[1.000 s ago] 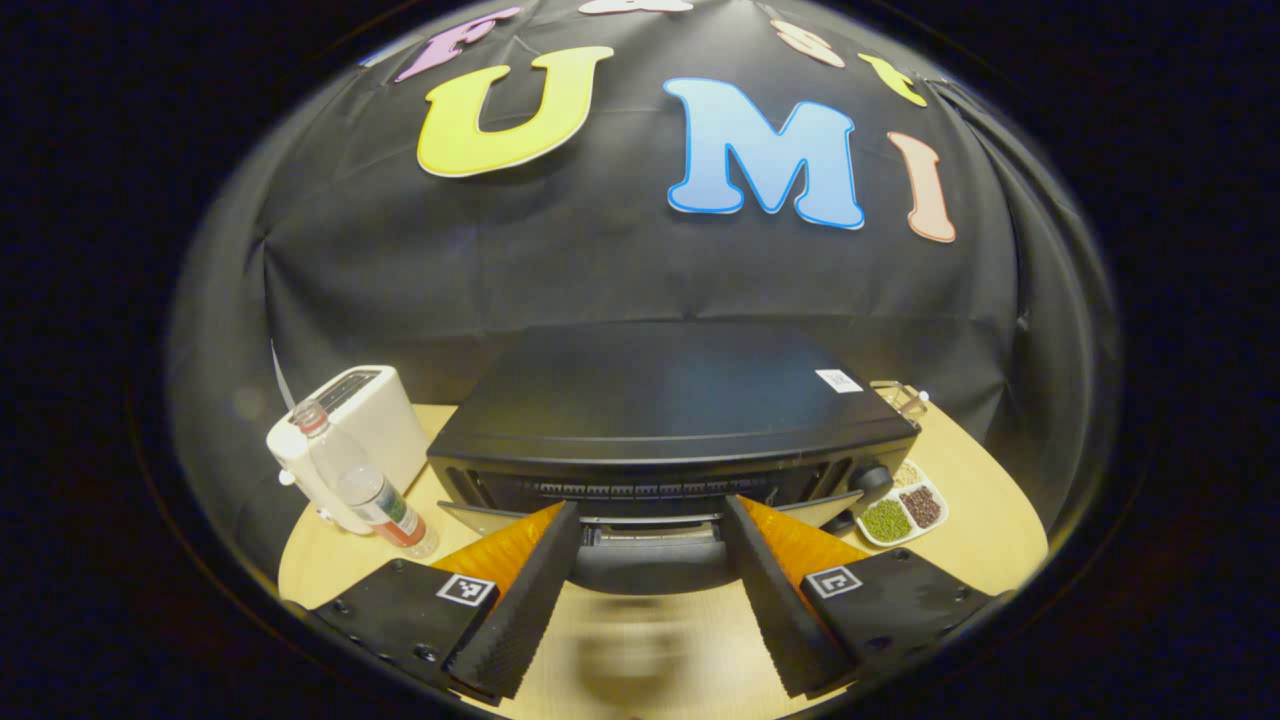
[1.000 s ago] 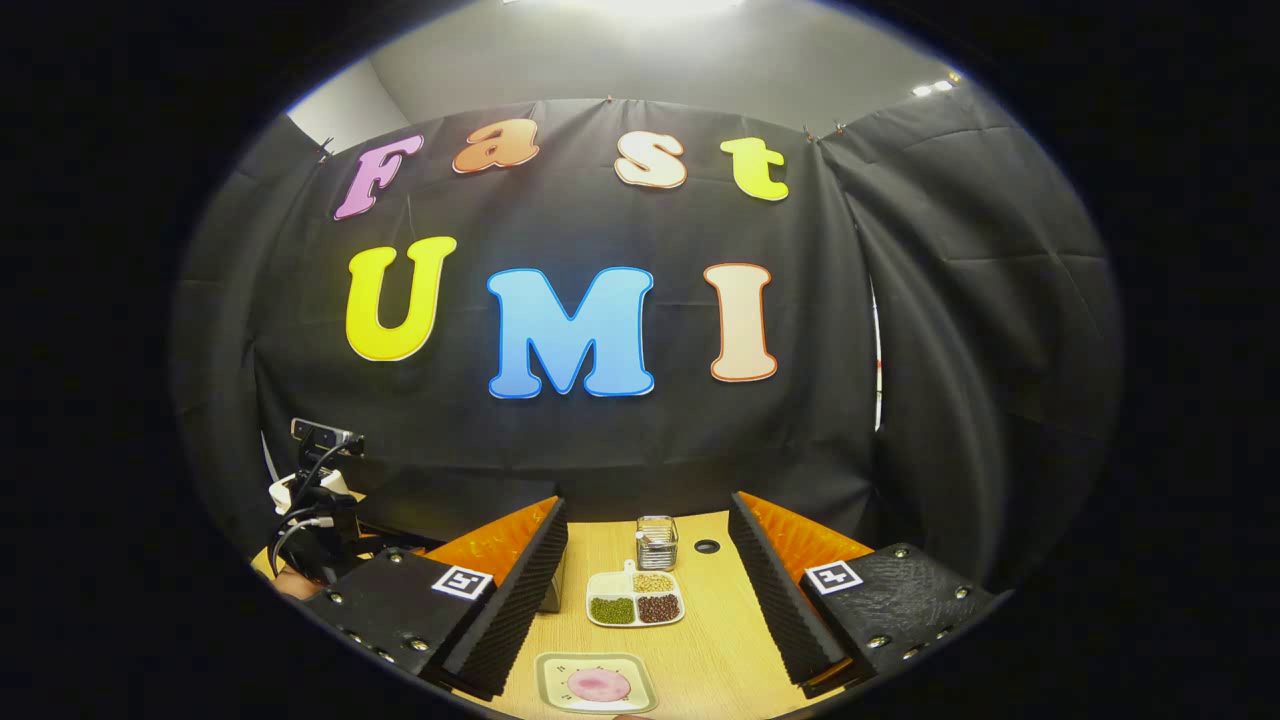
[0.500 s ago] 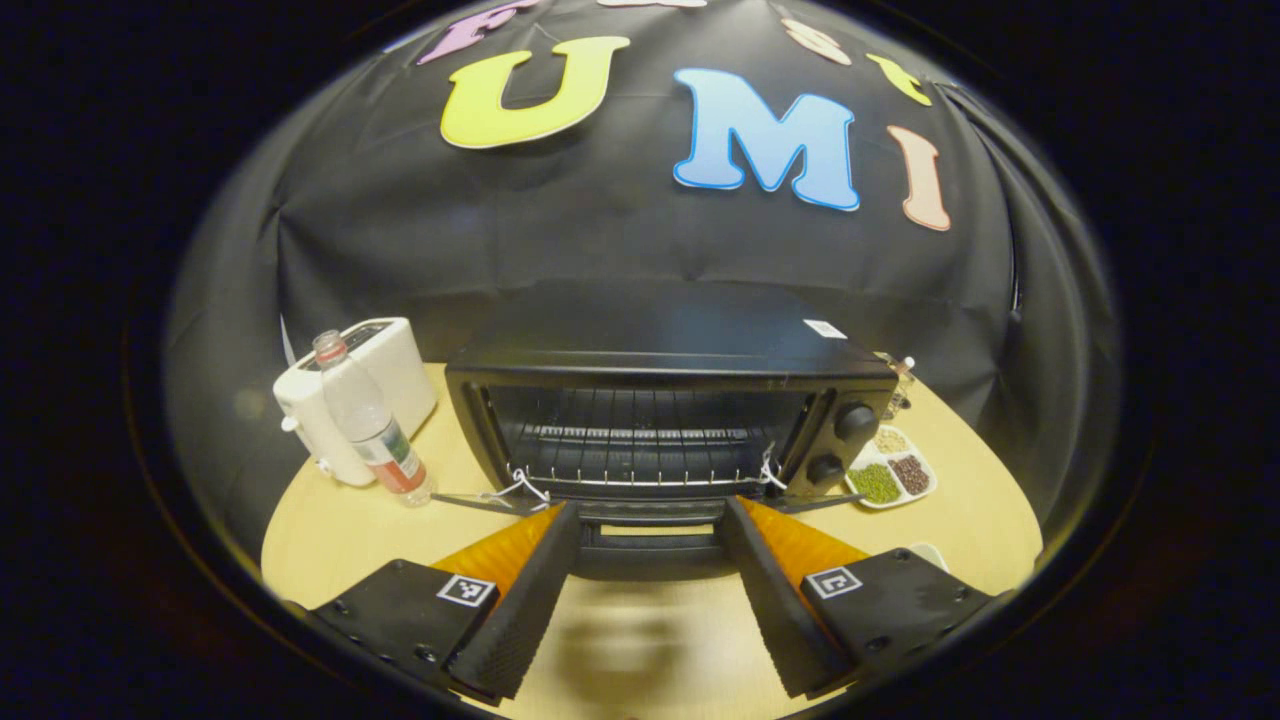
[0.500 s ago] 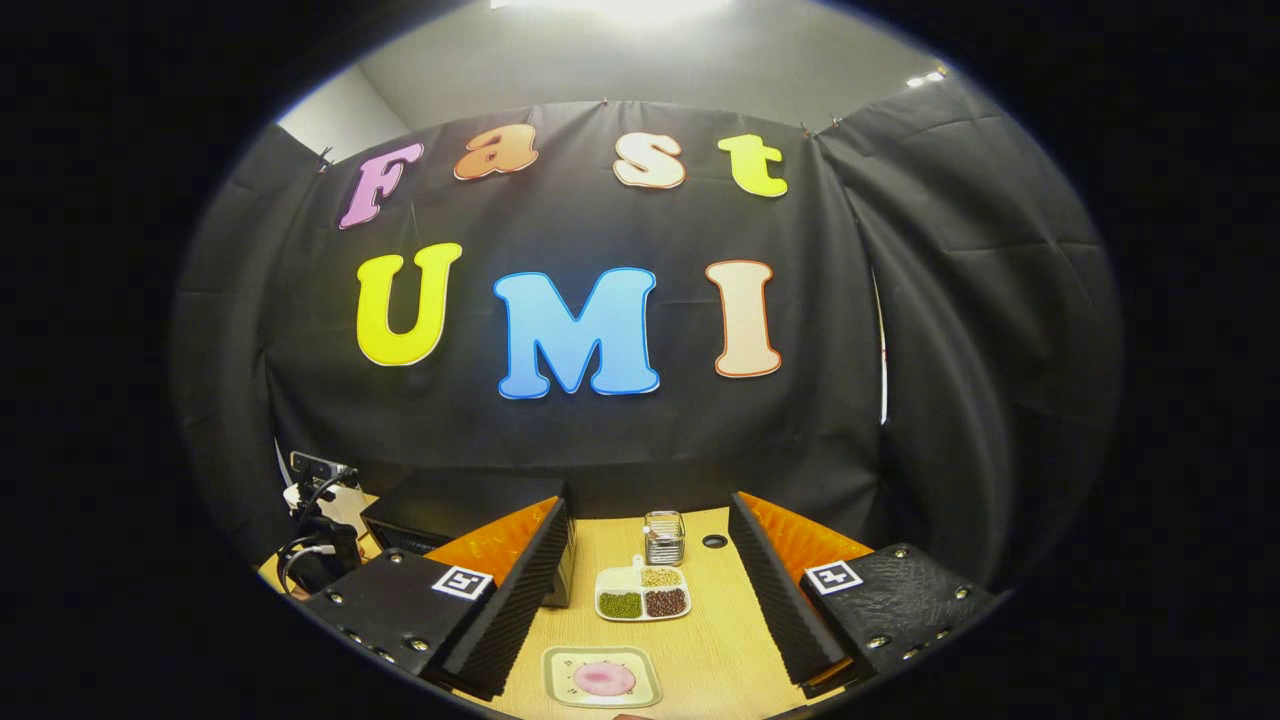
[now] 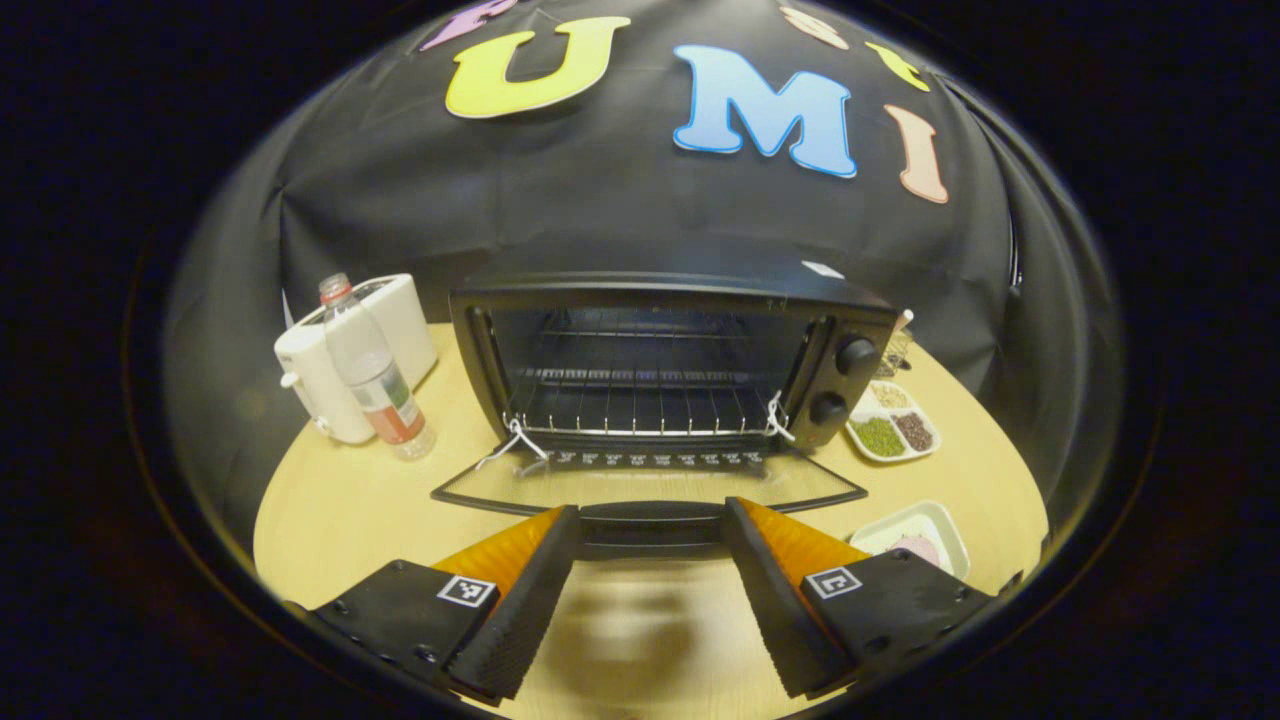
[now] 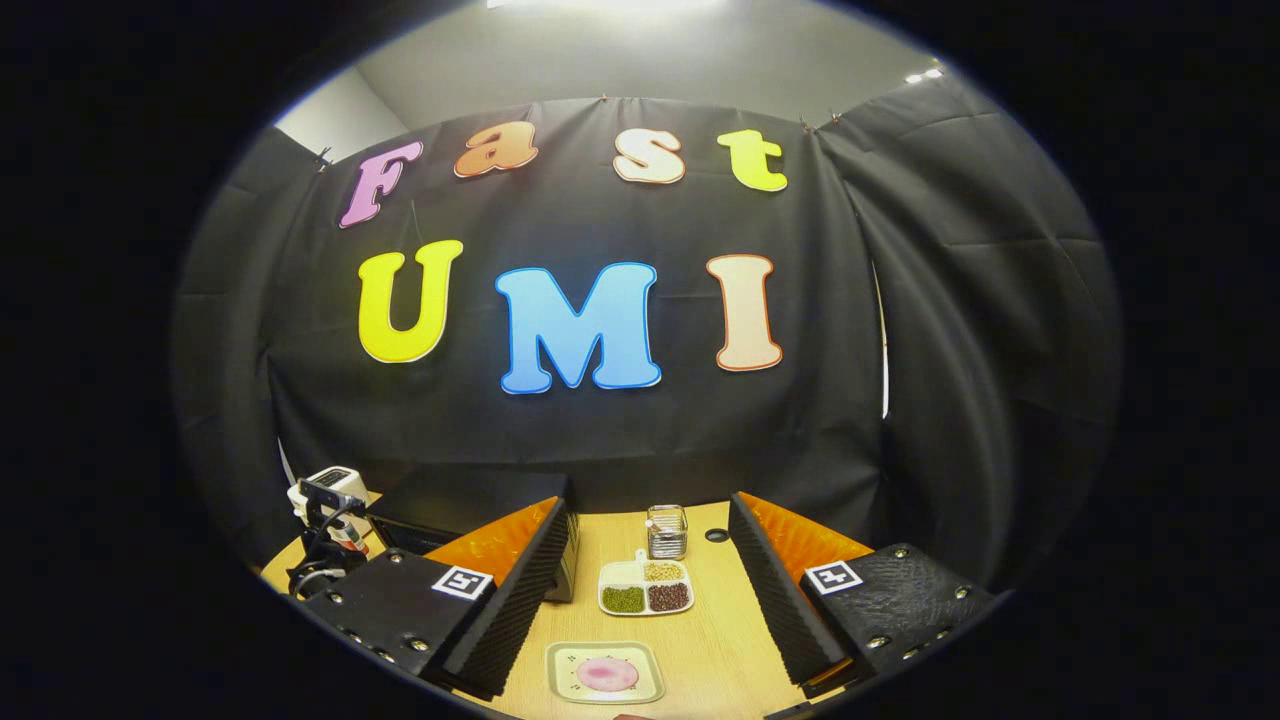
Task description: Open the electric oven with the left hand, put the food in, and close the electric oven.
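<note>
Staged recording booth: black cloth wall (image 6: 620,430), wooden table (image 5: 340,500), kitchen props.

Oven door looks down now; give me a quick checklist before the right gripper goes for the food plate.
1. Oven door fully lowered: ok, it lies roughly flat in front of the oven.
2. Wire rack free for the plate: ok, nothing on it.
3. Left gripper off the door handle: cannot tell; the fingers flank the handle, contact unclear.
4. Right gripper open and empty: ok.
5. Food plate reachable: ok, it sits on the table just ahead of and between the right gripper's fingers.
6. Approach path: ok, the divided bean dish lies beyond the plate, apart from it.
</note>
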The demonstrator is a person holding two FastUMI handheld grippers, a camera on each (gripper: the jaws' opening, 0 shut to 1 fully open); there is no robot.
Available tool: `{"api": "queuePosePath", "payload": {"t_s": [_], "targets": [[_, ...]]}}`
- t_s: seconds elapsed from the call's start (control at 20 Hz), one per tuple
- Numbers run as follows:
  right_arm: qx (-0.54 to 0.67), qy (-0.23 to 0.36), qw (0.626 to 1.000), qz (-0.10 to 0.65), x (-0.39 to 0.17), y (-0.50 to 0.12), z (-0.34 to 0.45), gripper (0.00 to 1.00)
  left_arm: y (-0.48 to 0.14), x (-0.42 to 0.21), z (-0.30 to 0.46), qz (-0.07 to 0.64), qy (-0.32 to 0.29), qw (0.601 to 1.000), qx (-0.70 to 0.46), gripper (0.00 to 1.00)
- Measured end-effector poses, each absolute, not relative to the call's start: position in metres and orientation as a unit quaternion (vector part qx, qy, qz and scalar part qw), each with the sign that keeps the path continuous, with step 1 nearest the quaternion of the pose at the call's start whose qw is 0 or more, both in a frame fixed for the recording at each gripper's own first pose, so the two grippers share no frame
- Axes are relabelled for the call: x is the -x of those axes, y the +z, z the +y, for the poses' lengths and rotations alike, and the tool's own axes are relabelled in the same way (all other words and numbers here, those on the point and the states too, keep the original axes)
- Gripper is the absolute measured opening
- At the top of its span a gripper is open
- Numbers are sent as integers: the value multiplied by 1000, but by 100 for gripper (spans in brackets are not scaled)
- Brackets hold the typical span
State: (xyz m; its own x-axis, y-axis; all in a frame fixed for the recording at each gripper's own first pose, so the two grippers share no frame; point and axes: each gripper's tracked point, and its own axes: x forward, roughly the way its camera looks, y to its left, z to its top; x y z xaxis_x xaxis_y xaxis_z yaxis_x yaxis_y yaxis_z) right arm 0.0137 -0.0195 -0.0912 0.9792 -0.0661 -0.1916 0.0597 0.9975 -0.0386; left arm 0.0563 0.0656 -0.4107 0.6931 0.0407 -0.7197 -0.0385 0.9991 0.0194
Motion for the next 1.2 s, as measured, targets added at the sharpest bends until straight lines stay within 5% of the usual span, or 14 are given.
{"api": "queuePosePath", "payload": {"t_s": [0.1, 0.25, 0.3, 0.6, 0.85, 1.2], "targets": [[13, -27, 994, 104, -14, -96, -17, 98, -426, -42, 70, 416, 29, 909, 1, 100], [9, -24, 993, 117, -17, -105, -19, 98, -415, -42, 77, 405, 46, 913, 20, 90], [7, -22, 992, 124, -18, -108, -19, 98, -406, -46, 80, 395, 50, 917, 22, 100], [1, 19, 974, 225, -30, -169, -20, 98, -288, -79, 83, 271, 54, 961, 10, 96], [-52, 60, 929, 360, -35, -248, -24, 98, -173, -75, 85, 154, 65, 986, 1, 97], [-135, 45, 843, 518, -16, -351, -46, 98, -145, -26, 99, 132, 79, 988, -9, 95]]}}
